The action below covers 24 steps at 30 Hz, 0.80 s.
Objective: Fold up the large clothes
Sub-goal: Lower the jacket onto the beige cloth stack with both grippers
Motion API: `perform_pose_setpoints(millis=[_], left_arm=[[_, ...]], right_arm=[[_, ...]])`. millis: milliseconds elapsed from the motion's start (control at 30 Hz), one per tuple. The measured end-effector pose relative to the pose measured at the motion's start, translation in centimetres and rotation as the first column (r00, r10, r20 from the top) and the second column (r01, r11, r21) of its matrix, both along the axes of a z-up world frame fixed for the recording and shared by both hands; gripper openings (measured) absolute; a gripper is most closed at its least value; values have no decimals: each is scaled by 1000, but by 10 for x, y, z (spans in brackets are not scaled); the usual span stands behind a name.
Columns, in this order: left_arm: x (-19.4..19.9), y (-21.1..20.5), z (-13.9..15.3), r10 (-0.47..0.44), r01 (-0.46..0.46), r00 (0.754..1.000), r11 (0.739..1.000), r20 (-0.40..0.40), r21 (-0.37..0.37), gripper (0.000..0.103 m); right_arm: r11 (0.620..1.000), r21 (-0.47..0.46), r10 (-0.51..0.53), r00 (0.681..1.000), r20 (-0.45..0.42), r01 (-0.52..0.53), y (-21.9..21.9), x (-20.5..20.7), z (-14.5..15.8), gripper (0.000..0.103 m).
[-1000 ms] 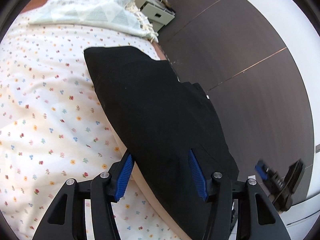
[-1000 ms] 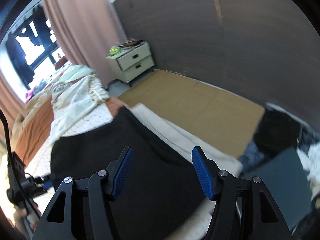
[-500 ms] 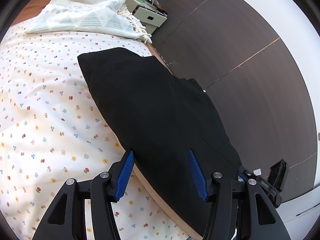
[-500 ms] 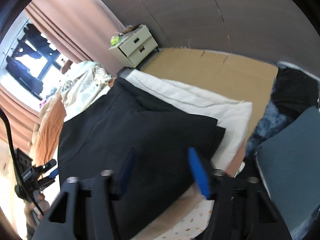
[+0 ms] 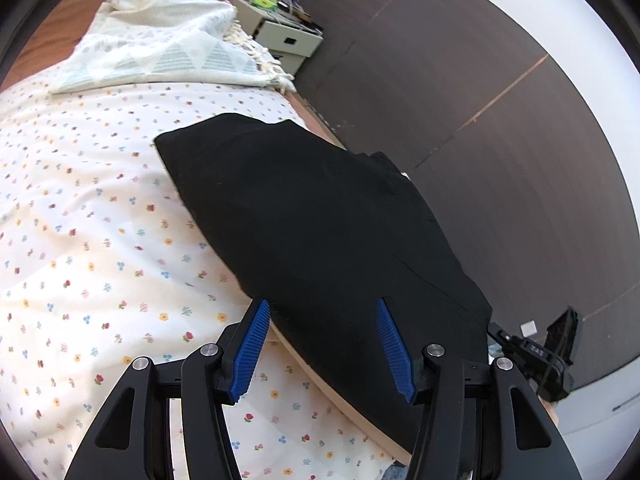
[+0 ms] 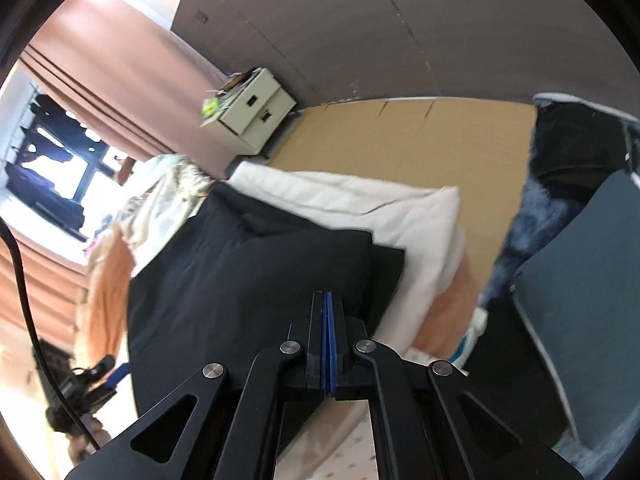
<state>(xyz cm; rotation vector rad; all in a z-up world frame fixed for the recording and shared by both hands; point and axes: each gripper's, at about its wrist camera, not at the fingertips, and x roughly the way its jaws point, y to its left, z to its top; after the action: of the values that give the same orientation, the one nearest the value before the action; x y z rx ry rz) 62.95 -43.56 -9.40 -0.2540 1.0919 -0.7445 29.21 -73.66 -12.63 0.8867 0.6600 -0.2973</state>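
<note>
The bed [image 5: 100, 220], with its white flowered sheet, carries the black garment [image 5: 320, 220] along its edge nearest the dark wall [image 5: 500, 140]. The garment lies flat, its far corner squared off on the sheet and its near end reaching between the blue pads of the left gripper [image 5: 322, 344].

The main change is at the right gripper [image 6: 328, 344]: a second ago its jaws stood wide apart over the garment, and now they are pressed together, pad against pad. Its tip sits at the garment's near edge, but whether any cloth is pinched between the pads cannot be told from this view. The picture is also smeared, so this gripper seems to be moving. The left gripper has changed little: its jaws are as wide apart as before, one on each side of the near hem, holding nothing. It has only shifted slightly over the cloth.

Judging from this, one side may now have its grip on the hem while the other is not yet closed, so the fold has likely not started; the garment shows one layer stepping over another near the right gripper.

As for containers, the only one clearly seen is the small cream bedside cabinet [image 6: 252, 116] by the curtain [image 6: 132, 80]. Its two drawers are shut, so their contents are hidden. On top lie some papers and a small green thing [image 6: 210, 106], too small to name.
</note>
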Motion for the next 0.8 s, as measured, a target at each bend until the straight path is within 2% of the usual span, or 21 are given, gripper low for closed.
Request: perform_pose_setpoints(millis=[33,67,100,167,233,300,333,367,400,433,533,633,800], left_arm=[[-1,2,-1,9,-9,1000,1000,1,-3,56],[-1,4,-2,21,-21,1000,1000,3,-6,56],[-2,8,-3,36,-36,999,999,7,-12,56],[-3,13,-5,54,-53,999,998,8,-19,56],[0,15,-9,60,-60,998,998,-10,-26,56],[6,14,-15,64,-65,997,998,-44,-27,56],[10,13,-19,63,-65,996,997,-61,-33,56],[12,11,-22,61,-64,995,997,-78,-39,56],[15,9,-24,58,-61,995,997,-86,-39,56],[18,5,-25,56,-59,995,998,-85,-34,56],[24,-3,-23,58,-59,997,998,-54,-12,56],[31,-10,-17,62,-64,997,998,-45,-23,56],[31,-19,0,43,-42,999,998,22,-47,56]], right_arm=[[1000,4,-4,1000,7,4,1,-1,0,35],[1000,1,-27,1000,5,27,1,-3,0,69],[999,-3,-41,999,11,41,-1,-3,1,79],[999,4,-53,998,42,53,-3,-4,3,81],[997,49,-56,997,46,54,-7,0,-2,81],[997,59,-57,998,28,55,-10,8,-6,78],[997,53,-50,999,22,48,-10,14,-8,66],[998,55,-41,999,17,40,-10,18,-10,45],[998,55,-42,999,9,41,-9,22,-12,33],[998,30,-49,999,6,48,-9,24,-11,13],[998,-25,-62,997,38,63,-6,21,-5,7],[994,-46,-96,995,30,97,-8,15,-3,6],[987,-27,-160,987,27,161,-19,2,-8,6]])
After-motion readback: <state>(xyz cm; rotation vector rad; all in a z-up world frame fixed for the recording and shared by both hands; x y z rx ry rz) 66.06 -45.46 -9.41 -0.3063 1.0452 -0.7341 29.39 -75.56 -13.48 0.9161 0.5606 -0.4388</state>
